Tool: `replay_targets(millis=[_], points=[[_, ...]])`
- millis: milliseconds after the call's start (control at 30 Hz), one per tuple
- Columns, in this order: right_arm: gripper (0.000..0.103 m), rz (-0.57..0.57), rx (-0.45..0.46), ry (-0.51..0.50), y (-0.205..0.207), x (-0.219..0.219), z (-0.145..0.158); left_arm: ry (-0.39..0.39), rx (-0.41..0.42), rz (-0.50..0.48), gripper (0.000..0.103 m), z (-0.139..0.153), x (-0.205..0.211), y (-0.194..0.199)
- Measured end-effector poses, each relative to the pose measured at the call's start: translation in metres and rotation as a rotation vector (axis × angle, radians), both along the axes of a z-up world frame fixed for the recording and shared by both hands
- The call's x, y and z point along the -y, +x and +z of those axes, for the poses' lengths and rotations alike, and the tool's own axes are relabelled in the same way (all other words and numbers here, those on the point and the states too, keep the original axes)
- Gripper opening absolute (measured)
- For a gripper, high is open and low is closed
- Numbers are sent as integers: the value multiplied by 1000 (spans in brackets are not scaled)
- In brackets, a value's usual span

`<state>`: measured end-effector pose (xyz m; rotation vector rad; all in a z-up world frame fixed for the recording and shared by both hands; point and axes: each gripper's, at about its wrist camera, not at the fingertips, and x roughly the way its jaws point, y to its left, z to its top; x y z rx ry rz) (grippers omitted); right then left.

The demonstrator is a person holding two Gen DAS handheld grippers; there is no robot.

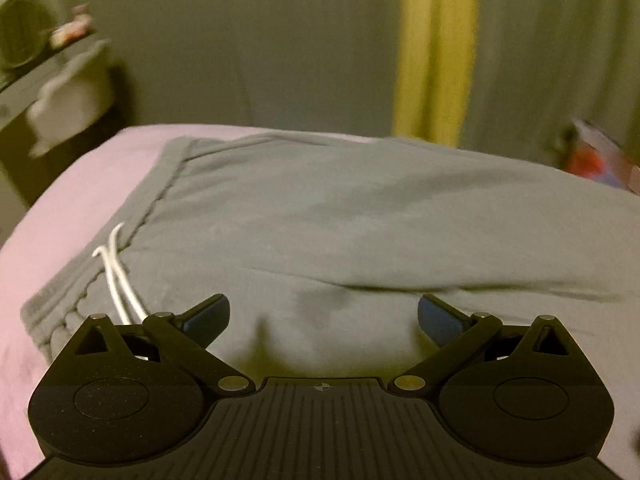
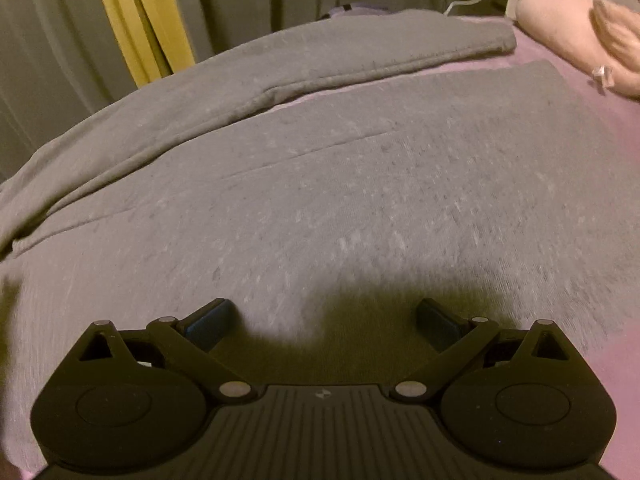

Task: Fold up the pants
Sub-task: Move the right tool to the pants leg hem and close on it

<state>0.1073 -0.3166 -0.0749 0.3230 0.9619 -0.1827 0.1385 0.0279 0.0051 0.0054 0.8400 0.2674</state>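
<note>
While both the left hand-held gripper (image 1: 323,314) and right hand-held gripper (image 2: 324,318) hover spread wide, empty, each should pinch the grey cotton sweatpants (image 1: 340,216) at matching edges.

Grey pants (image 1: 340,216), spread flat, legs apart, white drawstring (image 1: 116,272)

Grey pants (image 1: 340,216), white drawstring (image 1: 116,276), pink sheet (image 1: 80,184)

Both wrist views look low and close across the grey sweatpants (image 1: 340,208) (image 2: 320,184) toward the far curtains (image 1: 436,48) (image 2: 136,16).
</note>
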Motion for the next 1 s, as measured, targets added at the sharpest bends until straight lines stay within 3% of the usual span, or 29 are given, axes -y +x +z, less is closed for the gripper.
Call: replay_targets(millis=[133,200,300,433,500,600,700,800,1000], points=[[100,39,-107,-5,19,0,4,112,57,61,103,-21,-20,13],[99,38,-201,35,38,8,15,100,98,114,103,-25,-32,18],[99,-33,-49,104,64,30,49,48,152,178,103,-34,-49,24],[99,-117,80,115,128,51,80,75,169,216,103,-50,-52,29],[96,-155,85,129,168,58,82,107,197,222,103,-52,-46,27],[82,-193,78,138,224,61,78,159,230,215,103,-57,-37,26],[73,-238,79,116,268,63,68,166,227,224,103,-66,-37,30],[75,-329,76,90,298,76,58,127,241,242,103,-70,-43,32],[93,-446,3,34,341,90,33,115,256,258,103,-75,-45,34]])
